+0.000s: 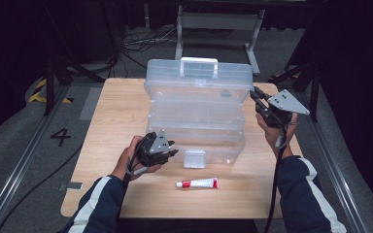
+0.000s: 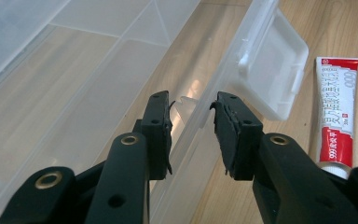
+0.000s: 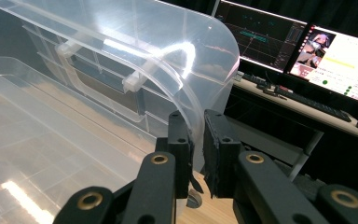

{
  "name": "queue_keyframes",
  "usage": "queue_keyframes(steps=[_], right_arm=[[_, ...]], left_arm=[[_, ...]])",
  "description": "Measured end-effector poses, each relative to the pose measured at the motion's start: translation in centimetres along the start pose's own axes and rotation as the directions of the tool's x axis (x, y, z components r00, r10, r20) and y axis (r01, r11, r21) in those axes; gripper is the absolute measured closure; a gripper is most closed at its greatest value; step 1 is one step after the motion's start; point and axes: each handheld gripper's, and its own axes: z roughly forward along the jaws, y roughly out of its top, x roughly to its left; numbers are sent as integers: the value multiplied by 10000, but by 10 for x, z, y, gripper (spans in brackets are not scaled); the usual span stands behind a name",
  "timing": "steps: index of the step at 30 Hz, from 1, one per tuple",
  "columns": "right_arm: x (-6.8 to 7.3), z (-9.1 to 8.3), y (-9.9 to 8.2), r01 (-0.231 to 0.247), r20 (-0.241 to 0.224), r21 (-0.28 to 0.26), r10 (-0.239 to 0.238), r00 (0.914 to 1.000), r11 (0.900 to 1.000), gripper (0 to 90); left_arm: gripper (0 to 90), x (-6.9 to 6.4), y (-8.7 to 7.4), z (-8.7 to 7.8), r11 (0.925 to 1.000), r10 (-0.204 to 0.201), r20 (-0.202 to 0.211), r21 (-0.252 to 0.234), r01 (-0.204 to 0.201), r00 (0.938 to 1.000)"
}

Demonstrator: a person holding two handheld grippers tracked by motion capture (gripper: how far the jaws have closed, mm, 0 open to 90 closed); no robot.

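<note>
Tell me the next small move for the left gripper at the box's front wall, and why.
Probably close the left gripper onto the front wall of the clear plastic box. Its jaws straddle that wall with gaps on both sides, so nothing is gripped yet. The right gripper already pinches the raised lid at its edge, and the latch hangs open, so steadying the base seems the missing step.

The tube point(image 2: 336, 114) just right of the left gripper point(image 2: 192, 135) bears "999" and Chinese characters; the floor point(image 1: 9, 141) shows "4".
</note>
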Motion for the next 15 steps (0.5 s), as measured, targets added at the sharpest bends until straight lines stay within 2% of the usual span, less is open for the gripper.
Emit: queue_keyframes(steps=[15], right_arm=[[-2,9,7,48,280,226,-54,9996,9997,835]], left_arm=[[684,4,0,0,9999,136,267,15,-136,9996]])
